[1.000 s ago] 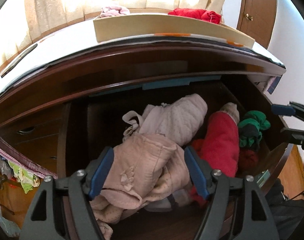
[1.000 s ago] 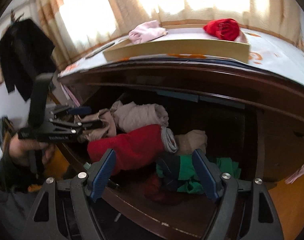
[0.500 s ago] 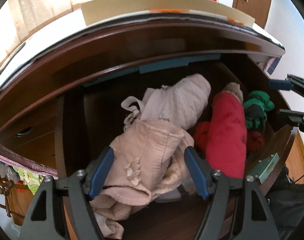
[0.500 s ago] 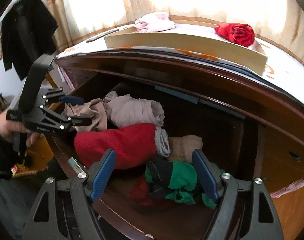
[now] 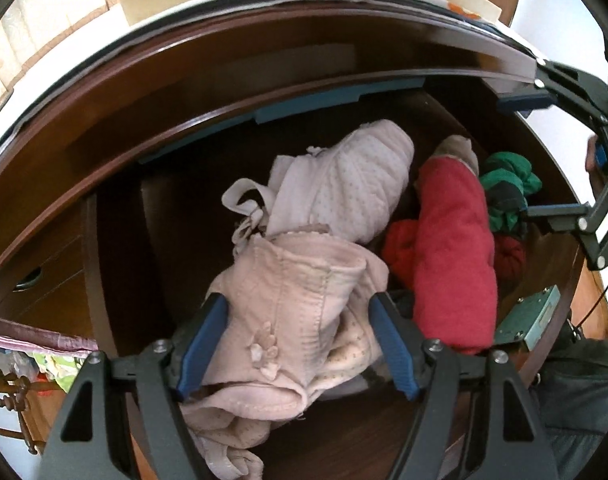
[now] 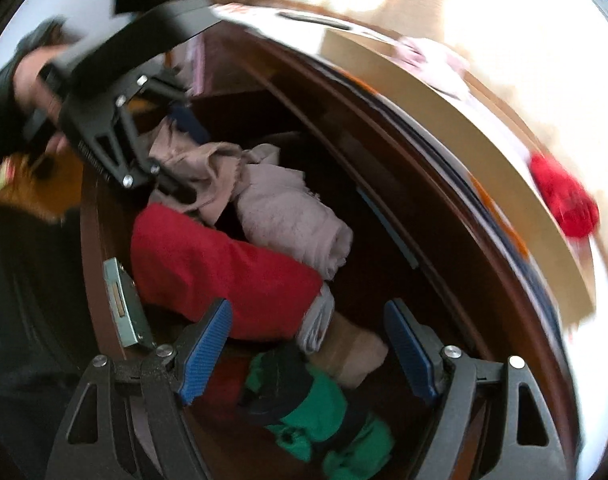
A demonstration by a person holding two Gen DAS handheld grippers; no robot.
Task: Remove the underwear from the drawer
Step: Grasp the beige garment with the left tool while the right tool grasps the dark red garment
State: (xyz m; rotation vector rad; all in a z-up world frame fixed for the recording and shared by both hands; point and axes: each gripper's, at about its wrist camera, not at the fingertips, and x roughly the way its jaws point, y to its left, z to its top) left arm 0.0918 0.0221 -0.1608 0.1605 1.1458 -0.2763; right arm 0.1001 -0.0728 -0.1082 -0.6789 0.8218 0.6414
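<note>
Pink-beige underwear (image 5: 304,304) heaped at near left of open drawer (image 5: 116,264), bracketed by blue pads of left claw (image 5: 296,344). Jaws spread wide, pads beside the cloth but not visibly pinching it; apparently poised for a grab. Pale dotted roll (image 5: 344,188) just behind, touching the heap. Red garment (image 5: 452,248) lying along the middle, green and dark bundle (image 5: 508,192) at far right corner, tan piece (image 6: 344,356) beside it. Right claw (image 6: 308,348) likewise spread, empty, hanging tilted over the red, tan and green items; view blurred, so probably mid-approach. Both claws angled steeply down, sensible for reaching under the dresser top. On that top, a cardboard tray (image 6: 444,120) with a red item (image 6: 564,200), likely the drop-off place. Strap (image 5: 244,200) could snag when lifting.
</note>
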